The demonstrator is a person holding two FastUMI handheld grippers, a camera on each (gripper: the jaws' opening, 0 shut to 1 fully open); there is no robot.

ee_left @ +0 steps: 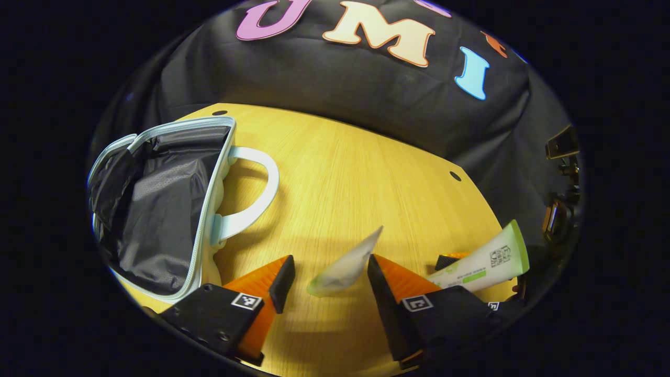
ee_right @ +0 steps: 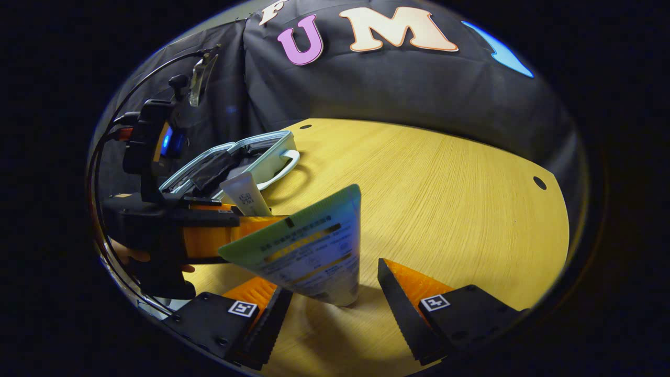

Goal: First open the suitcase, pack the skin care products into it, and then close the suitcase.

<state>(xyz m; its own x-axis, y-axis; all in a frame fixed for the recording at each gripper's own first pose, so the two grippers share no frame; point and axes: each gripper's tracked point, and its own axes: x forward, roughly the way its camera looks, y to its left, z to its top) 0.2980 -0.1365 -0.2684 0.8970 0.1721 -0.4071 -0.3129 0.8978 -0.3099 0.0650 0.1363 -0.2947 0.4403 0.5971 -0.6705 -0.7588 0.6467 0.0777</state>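
Both claws are sitting apart around tubes: left claw [ee_left: 327, 283] around a soft small tube [ee_left: 348, 264], right claw [ee_right: 335, 298] around a bigger tube [ee_right: 309, 248]. I'm guessing they're light and squishy, so pinching mid-body.

Recording booth; black cloth wall [ee_left: 335, 99]; wooden table [ee_left: 356, 178]; mounted camera gear [ee_right: 157, 141]

Each handheld gripper [ee_left: 327, 285] carried black blocky jaw mounts, each marked with a small square black-and-white tag, with ribbed orange panels behind. In the right gripper view, the left gripper [ee_right: 172, 230] had a black body and dark cables.
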